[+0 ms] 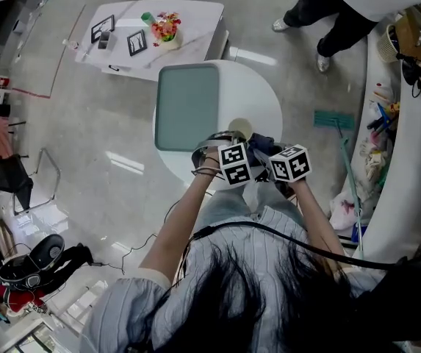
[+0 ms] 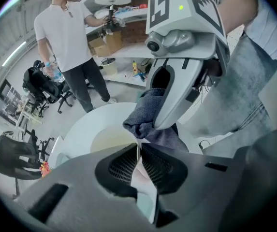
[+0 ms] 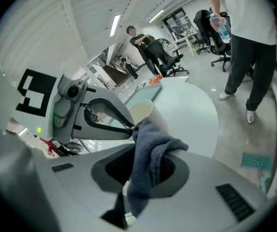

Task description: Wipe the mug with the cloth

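Mug (image 3: 145, 111) pinched in left gripper (image 2: 139, 153), cloth (image 3: 150, 149) in right gripper (image 3: 145, 167), both close together

The person wears a short-sleeved shirt (image 1: 269, 263) of thin blue and white stripes, its left sleeve (image 1: 122, 307) ending in a cream cuff, and pale blue-grey trousers (image 2: 235, 95). The hair (image 1: 225, 300) is long and dark. A black cable (image 1: 283, 235) crosses the shoulders, and dark bands (image 1: 207, 166) ring the left wrist. The left gripper (image 2: 139, 151) and right gripper (image 3: 145, 166) are grey with black ribbed pads (image 2: 123, 166). Each bears a cube (image 1: 234, 164) of black-and-white square markers, and a green light (image 2: 181, 7) shows on the right one.
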### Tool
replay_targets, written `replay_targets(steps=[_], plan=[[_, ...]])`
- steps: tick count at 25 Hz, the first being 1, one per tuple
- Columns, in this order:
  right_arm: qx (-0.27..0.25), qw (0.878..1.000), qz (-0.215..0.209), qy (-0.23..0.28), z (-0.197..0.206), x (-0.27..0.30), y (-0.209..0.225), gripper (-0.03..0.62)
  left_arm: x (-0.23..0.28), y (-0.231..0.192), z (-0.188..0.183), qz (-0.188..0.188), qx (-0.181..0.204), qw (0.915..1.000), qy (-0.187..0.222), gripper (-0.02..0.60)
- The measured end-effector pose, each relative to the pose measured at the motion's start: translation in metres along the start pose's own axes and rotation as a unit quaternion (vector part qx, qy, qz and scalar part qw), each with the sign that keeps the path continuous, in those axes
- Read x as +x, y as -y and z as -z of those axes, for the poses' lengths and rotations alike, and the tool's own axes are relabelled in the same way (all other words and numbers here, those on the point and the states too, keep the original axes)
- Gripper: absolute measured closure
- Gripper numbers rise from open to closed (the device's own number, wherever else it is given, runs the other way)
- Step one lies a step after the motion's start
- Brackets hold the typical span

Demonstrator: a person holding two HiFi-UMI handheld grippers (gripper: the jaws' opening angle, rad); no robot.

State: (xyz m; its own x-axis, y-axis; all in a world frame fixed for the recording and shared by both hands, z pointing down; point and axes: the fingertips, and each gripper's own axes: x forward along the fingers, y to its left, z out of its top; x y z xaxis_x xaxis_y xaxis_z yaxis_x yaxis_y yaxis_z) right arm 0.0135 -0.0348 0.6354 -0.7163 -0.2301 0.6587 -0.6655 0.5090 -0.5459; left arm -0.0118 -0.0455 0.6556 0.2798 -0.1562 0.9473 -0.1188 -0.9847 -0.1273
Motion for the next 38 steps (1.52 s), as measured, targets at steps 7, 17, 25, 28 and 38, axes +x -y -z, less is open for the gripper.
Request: replay_targets(steps=[7, 17, 25, 28, 38], plan=[[-0.017, 1.000, -0.001, -0.014, -0.004, 0.001, -0.001, 0.514, -0.006, 0.004, 0.012, 0.033, 0.095, 0.9948, -0.014, 0.540], [-0.026, 0.999, -0.004, -0.028, -0.001, 0.002, 0.001, 0.514, -0.008, 0.002, 0.029, 0.058, 0.362, 0.9281, -0.064, 0.540], [-0.028, 0.999, 0.000, -0.035, -0.013, 0.008, 0.002, 0.514, -0.011, -0.012, 0.048, 0.080, 0.514, 0.8503, -0.078, 0.540], [-0.027, 0.999, -0.001, -0.034, -0.011, 0.006, 0.003, 0.514, -0.008, -0.012, 0.045, 0.066, 0.470, 0.8762, -0.081, 0.538], [-0.021, 0.999, -0.002, -0.026, -0.005, 0.004, 0.005, 0.514, -0.029, -0.008, 0.012, 0.038, 0.083, 0.9958, -0.008, 0.532]])
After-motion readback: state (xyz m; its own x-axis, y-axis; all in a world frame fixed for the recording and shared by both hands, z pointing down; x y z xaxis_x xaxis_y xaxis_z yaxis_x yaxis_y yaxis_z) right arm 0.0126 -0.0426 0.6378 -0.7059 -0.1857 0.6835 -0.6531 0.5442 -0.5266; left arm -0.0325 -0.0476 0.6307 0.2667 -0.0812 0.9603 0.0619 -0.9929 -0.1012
